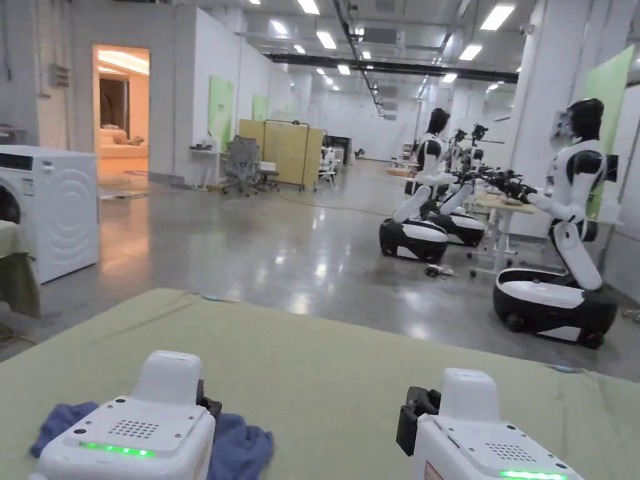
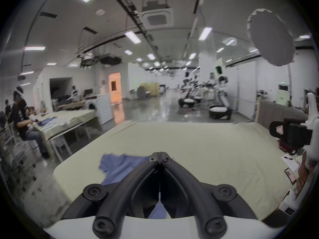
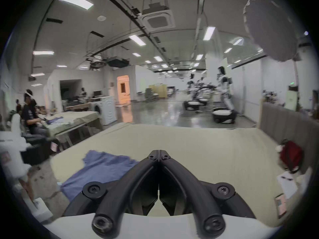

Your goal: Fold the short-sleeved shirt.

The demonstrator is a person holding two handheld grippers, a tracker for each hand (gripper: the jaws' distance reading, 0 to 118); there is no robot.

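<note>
I am looking into a large robotics lab; white humanoid robots (image 1: 562,237) on wheeled bases stand on polished concrete floor (image 1: 269,250); a washing machine (image 1: 53,206), ceiling strip lights (image 1: 325,39) and cloth-covered counter (image 1: 325,356) fill the hall.

Open green table (image 1: 350,356) ahead — blue shirt (image 1: 240,447) bunched left, red bag (image 3: 290,156) at right edge

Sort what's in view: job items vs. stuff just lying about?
Job: blue shirt, crumpled on the green table; left gripper, right gripper, both shut, empty.

Lying about: red bag, papers, washing machine, wheeled robots.
</note>
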